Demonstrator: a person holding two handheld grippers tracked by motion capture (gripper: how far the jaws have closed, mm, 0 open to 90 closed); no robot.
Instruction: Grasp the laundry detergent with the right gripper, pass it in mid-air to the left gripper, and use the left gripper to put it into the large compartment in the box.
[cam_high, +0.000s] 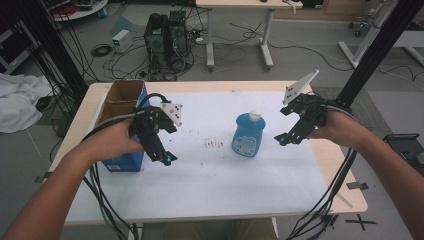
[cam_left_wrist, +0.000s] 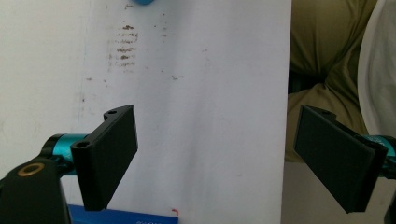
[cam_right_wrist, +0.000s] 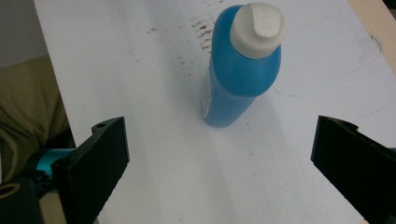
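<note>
Bottle (cam_high: 248, 134) — blue, with a white cap (cam_high: 255, 115) — stands upright near the middle of the table (cam_high: 330, 155), on the white sheet (cam_high: 210, 185) that covers most of the top. Nothing is touching it. Just to its left on the sheet there is a patch of brownish smears (cam_high: 214, 144).

The right claw (cam_high: 286, 136) hovers beside the bottle on its right, near but apart from it, jaws spread wide and holding nothing; in the right gripper view the bottle (cam_right_wrist: 240, 70) sits ahead of the right claw (cam_right_wrist: 224, 168), between the lines of the two black jaws but farther out.

The left claw (cam_high: 167, 159) is well apart from the bottle, over the left part of the sheet, tilted downward — its jaws also spread and empty. In the left gripper view the left claw (cam_left_wrist: 215, 158) looks down at bare sheet, with the smears (cam_left_wrist: 123, 46) beyond.

A blue box (cam_high: 122, 122) with open brown flaps stands at the table's left edge, just behind the left hand (cam_high: 112, 142).
</note>
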